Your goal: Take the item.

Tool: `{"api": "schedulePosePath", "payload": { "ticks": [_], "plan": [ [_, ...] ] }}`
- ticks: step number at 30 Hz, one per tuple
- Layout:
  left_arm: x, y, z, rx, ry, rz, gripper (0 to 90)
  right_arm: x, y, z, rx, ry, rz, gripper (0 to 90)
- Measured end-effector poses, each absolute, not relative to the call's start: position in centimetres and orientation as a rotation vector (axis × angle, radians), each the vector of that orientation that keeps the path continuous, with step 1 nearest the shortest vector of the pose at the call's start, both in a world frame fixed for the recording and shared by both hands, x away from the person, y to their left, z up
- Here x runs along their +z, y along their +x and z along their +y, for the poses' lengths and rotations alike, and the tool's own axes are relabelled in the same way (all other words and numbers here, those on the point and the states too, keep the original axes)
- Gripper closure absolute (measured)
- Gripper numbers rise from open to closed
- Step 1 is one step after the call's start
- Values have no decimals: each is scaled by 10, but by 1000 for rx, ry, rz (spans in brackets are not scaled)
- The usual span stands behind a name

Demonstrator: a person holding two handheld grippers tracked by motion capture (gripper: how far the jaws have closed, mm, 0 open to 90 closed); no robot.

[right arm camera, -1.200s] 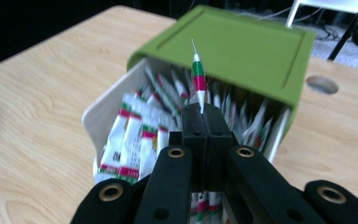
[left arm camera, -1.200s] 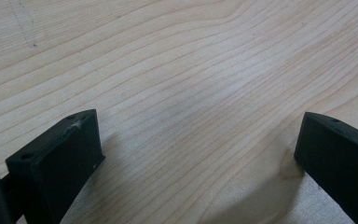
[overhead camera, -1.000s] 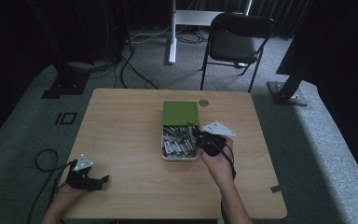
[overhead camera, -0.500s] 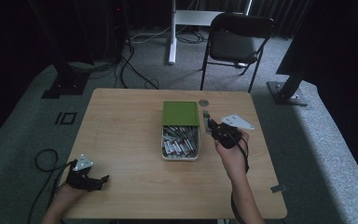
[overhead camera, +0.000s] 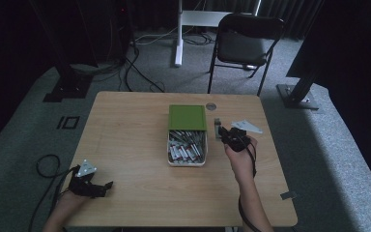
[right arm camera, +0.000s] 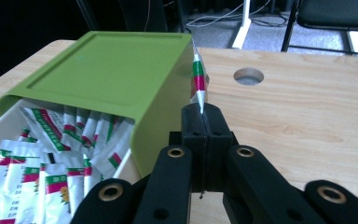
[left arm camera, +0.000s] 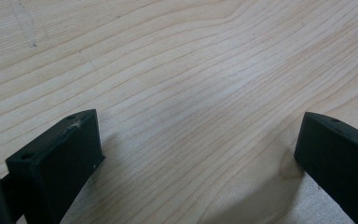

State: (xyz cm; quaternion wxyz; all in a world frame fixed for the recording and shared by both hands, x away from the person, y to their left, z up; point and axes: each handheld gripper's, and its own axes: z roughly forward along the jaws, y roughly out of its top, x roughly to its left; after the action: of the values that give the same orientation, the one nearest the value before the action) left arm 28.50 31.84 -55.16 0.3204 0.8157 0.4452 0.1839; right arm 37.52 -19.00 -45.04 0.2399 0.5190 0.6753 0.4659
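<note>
A white box [overhead camera: 186,162] full of several foil sachets sits mid-table, its green lid [overhead camera: 187,117] slid back over the far end. In the right gripper view the same lid [right arm camera: 102,79] covers the box's far half, with sachets [right arm camera: 37,177] showing below. My right gripper [overhead camera: 223,132] hovers just right of the box, and its jaws [right arm camera: 204,116] are shut on one sachet [right arm camera: 198,84] that stands on edge, silver with red and green bands. My left gripper [overhead camera: 107,185] rests at the table's near left corner, its jaws [left arm camera: 200,154] wide open over bare wood.
A round cable hole [overhead camera: 211,106] lies in the table behind the lid. A black folding chair [overhead camera: 244,43] stands beyond the far edge, with stands and cables on the floor. The table [overhead camera: 135,140] shows bare wood left of the box.
My right gripper lifted out of the box with a sachet, swung right, then came back a little toward the box's right side. The left gripper stayed put.
</note>
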Motion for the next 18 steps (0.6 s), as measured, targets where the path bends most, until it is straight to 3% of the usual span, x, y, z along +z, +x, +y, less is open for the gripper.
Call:
{"api": "schedulePosePath", "payload": {
  "ticks": [18],
  "plan": [
    [-552,285,318,483,2144,1169,14,-499,391,-172,1335,1548,1902,900]
  ]
}}
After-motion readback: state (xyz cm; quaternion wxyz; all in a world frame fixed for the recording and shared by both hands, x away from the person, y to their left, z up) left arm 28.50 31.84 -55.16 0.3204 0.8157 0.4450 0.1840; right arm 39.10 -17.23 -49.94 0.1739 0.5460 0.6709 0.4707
